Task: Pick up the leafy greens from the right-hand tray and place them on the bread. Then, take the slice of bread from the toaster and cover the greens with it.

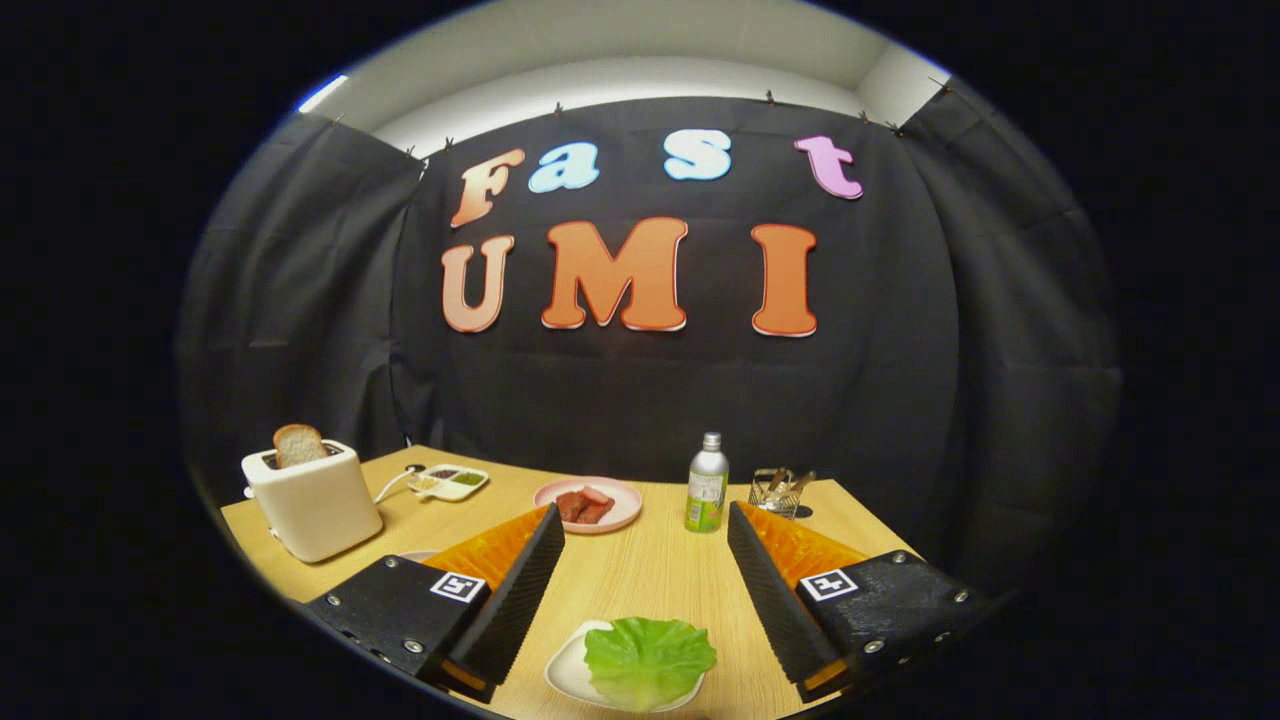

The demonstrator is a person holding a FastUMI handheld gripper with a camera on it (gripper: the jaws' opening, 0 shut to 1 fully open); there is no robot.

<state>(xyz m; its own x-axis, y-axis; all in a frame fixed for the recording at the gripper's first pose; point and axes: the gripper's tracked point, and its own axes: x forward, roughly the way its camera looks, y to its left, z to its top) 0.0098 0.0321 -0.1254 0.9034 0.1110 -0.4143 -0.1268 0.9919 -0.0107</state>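
Claw (645,525) spread wide — fingers (520,590) splayed apart, angled forward, gripping nothing

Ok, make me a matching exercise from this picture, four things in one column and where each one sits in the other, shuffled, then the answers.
Things:
1. lettuce leaf
2. bread slice
3. meat slices
4. bottle

Places:
A. on the pink plate, beyond the fingers
B. standing in the toaster
C. upright on the table, beside the wire holder
D. on the white dish, between the open fingers

Pairs: 1-D, 2-B, 3-A, 4-C

The gripper is open, its fingers holding nothing.
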